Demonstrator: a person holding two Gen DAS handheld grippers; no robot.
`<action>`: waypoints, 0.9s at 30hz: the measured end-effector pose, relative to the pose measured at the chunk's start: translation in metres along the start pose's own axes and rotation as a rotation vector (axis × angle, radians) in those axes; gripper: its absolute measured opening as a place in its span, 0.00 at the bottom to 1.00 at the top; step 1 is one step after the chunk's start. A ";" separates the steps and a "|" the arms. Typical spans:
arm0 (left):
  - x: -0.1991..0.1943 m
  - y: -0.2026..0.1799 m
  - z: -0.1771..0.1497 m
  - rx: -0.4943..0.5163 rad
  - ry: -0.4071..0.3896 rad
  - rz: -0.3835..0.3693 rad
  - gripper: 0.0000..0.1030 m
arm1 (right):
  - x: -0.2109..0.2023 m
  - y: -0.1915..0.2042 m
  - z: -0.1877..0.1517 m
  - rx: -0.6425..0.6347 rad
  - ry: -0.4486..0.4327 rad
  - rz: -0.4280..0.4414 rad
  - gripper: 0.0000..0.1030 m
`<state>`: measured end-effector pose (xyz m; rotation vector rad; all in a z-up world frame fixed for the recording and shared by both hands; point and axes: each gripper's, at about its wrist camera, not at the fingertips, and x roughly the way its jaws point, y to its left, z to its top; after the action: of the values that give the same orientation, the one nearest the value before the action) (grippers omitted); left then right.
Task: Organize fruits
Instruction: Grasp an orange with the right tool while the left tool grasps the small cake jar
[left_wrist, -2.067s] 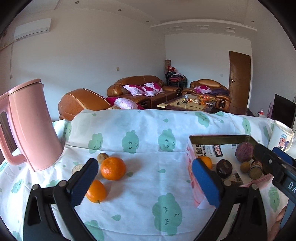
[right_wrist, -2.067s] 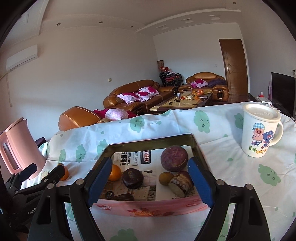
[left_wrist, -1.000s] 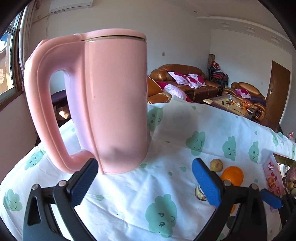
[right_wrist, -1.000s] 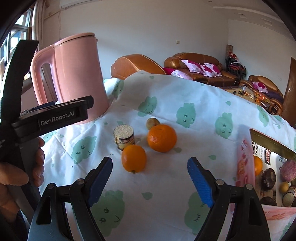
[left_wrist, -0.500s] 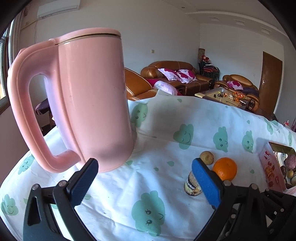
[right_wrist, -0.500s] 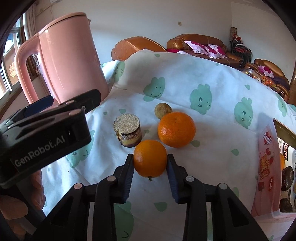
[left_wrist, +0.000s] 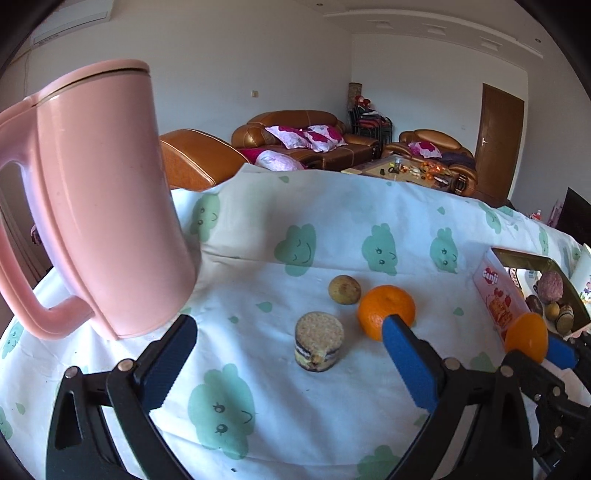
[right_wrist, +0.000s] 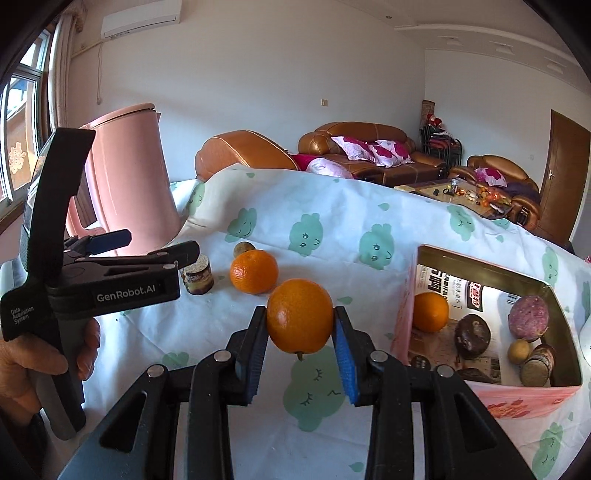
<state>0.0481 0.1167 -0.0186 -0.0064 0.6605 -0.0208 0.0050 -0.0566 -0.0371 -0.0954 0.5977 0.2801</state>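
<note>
My right gripper (right_wrist: 300, 334) is shut on an orange (right_wrist: 299, 320) and holds it above the cloth, left of the pink box (right_wrist: 517, 398). The held orange also shows in the left wrist view (left_wrist: 526, 336). A second orange (right_wrist: 253, 271) lies on the cloth, with a small brown-green fruit (right_wrist: 244, 247) behind it and a cut round fruit (right_wrist: 199, 275) to its left. My left gripper (left_wrist: 288, 358) is open and empty, in front of the cut fruit (left_wrist: 319, 346) and the second orange (left_wrist: 386, 312). The box holds another orange (right_wrist: 430, 312) and several dark and purple fruits.
A tall pink kettle (left_wrist: 96, 206) stands at the left of the table. A white mug (left_wrist: 585, 273) stands past the box at the far right. The table wears a white cloth (left_wrist: 369, 229) with green cloud prints. Sofas and a coffee table lie beyond.
My right gripper has lifted the orange off the cloth and swung right toward the box. My left gripper has turned right, so the fruits are now in front of it.
</note>
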 end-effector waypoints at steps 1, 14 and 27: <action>0.003 -0.004 0.000 0.015 0.017 -0.008 0.92 | 0.000 -0.001 0.000 0.001 0.001 0.000 0.36; 0.042 -0.006 -0.003 0.005 0.223 -0.089 0.51 | 0.001 -0.004 -0.003 0.010 0.023 0.014 0.36; 0.002 0.011 -0.003 -0.063 0.031 -0.003 0.34 | -0.006 -0.003 -0.003 0.003 -0.029 -0.004 0.36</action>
<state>0.0476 0.1272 -0.0222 -0.0673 0.6922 -0.0027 -0.0009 -0.0609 -0.0365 -0.0896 0.5693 0.2764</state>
